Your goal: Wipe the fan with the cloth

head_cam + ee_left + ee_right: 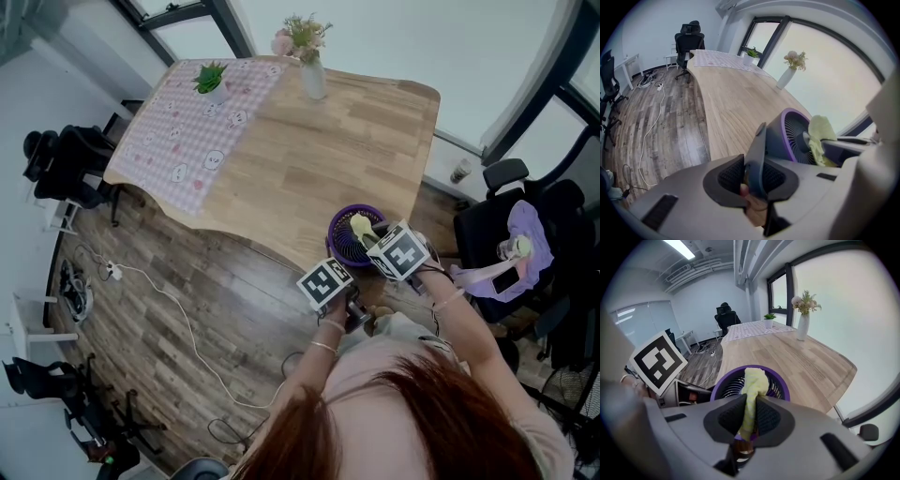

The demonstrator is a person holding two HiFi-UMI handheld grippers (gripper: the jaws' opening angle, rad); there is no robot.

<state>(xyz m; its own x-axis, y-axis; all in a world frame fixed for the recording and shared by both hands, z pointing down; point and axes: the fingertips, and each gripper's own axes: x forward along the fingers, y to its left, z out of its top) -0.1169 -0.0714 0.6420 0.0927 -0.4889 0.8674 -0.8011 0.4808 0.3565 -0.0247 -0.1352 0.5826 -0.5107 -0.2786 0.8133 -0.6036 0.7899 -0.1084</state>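
Yellow-green cloth [753, 383] clenched tight in the right tool [749, 414], draped against the grille of the purple fan [783, 386] at the near edge of the wooden worktop [309, 159]. Gripped between the partly closed jaws of the left tool [757, 178]: a dark flat piece [759, 145] just beside the fan's housing.

You're standing at the rounded end of a long wooden desk [309, 159] that runs away from you towards tall, dark-framed windows [843, 310] full of pale daylight. A pink checked table runner [187, 122] covers the far corner. A small potted plant [210, 79] sits on it, and a vase of flowers [312, 75] stands near it on bare wood. To your left, a white cable [187, 323] trails over the grey-brown plank floor [159, 375], and black office chairs [66, 164] stand by the white wall. A strip light [682, 248] glows overhead.
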